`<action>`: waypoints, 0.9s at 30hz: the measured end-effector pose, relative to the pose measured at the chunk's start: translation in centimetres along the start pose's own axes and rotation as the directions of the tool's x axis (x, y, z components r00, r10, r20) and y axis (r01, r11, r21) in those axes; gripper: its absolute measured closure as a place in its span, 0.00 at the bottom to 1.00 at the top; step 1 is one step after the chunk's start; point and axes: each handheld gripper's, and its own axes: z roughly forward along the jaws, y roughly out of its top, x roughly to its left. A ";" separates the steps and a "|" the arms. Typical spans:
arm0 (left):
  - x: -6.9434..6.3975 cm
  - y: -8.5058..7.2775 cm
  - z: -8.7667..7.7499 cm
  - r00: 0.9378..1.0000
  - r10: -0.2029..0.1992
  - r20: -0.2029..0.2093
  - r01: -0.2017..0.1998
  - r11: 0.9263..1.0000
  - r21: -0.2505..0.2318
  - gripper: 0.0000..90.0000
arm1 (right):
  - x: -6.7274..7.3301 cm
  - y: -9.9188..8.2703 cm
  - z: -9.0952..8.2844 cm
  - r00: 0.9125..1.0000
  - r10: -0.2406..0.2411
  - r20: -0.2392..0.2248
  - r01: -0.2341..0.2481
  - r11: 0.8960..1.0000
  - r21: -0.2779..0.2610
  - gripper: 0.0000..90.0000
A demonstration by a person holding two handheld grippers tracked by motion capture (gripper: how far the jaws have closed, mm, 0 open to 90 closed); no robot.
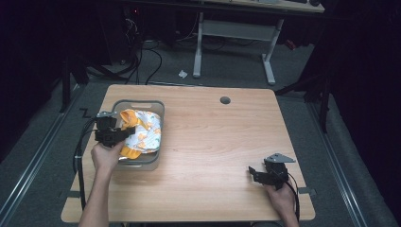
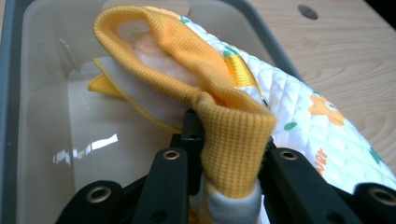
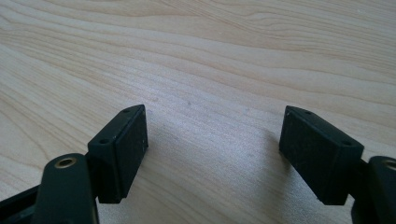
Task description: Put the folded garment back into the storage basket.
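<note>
The small quilted garment [image 2: 299,112], white with orange print, lies bunched in the grey bin [image 1: 142,163] at table left; it looks soft, light, floppy. Left gripper [image 2: 232,154] pinches its ribbed yellow cuff [image 2: 236,140], likely the firmest hold. Right gripper [image 3: 215,140] rests spread and empty on the table [image 3: 210,56].

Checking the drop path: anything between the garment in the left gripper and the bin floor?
Nothing visible. The left gripper is shut on the yellow ribbed cuff of the garment, which hangs over the grey bin. The bin floor beneath looks bare. The right gripper rests open on the table, well away.
</note>
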 end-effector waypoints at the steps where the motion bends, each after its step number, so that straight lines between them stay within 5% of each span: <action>1: 0.0 0.0 0.1 1.000 0.002 -0.008 -0.002 1.000 0.007 0.84 | 0.0 0.0 0.0 1.000 0.000 0.000 0.000 1.000 0.000 0.27; 10: 0.0 -0.1 1.0 0.999 0.011 -0.051 -0.007 0.997 0.073 0.81 | 0.0 0.0 0.0 1.000 0.001 0.001 -0.001 1.000 0.000 0.27; 17: -0.3 -0.1 0.7 0.995 0.013 -0.103 -0.004 0.996 0.086 0.61 | 0.0 0.0 0.0 1.000 0.000 0.000 0.000 1.000 0.000 0.27; 20: -0.4 -0.1 0.3 0.992 0.008 -0.127 0.000 0.998 0.063 0.51 | 0.0 0.0 0.0 1.000 0.001 0.000 -0.001 1.000 0.000 0.27; 27: -1.1 0.2 -1.9 0.990 0.010 -0.138 -0.015 0.999 -0.038 0.43 | 0.0 0.0 0.0 1.000 0.001 0.001 -0.001 1.000 0.000 0.27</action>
